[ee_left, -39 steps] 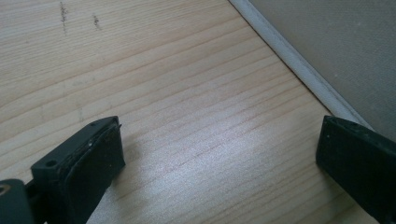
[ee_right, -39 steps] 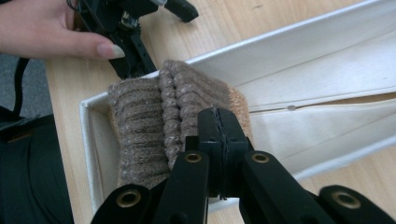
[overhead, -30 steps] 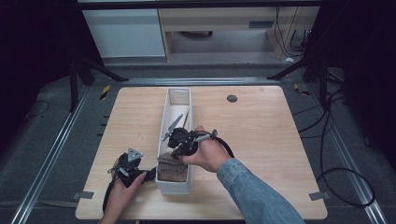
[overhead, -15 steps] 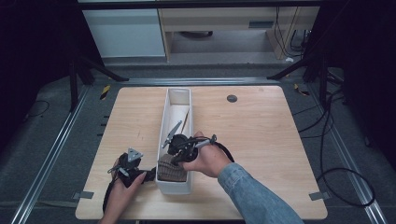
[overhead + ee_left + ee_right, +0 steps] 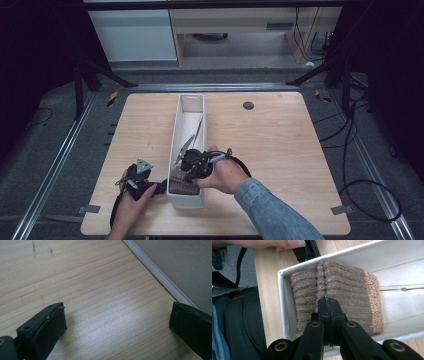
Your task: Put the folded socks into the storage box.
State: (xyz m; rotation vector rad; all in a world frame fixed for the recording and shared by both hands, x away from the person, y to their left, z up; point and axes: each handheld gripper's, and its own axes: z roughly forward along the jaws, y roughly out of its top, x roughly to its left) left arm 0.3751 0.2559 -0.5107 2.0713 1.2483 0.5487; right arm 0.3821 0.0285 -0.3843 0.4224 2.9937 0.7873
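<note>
Sock, a folded brown ribbed knit one with an orange-flecked end, sits in the near end of the long white bin, pushed up against the bin's short end wall. Right gripper is over it, and in the right gripper view its jaws are pressed together with no gap, tips right at the middle fold of the knit. Looks like they're just touching the fabric, but honestly can't tell from this angle if any of it is pinched between them.

Moving out from there: the bin is narrow, so the sock takes up nearly the full width between the two long walls, not much side room. Past the orange end the bin floor is bare white for a stretch, and in the high view there's something thin and metallic lying further up the bin, too small to make out.

Left gripper is on the wooden table just beside the bin's left wall, near the front edge. Its jaws are spread wide apart with nothing between them, only bare wood grain, and the bin's outer wall runs diagonally past the right jaw, very close.

Right half of the table is wide open out to its edge, apart from a small dark round cap near the far side
</note>
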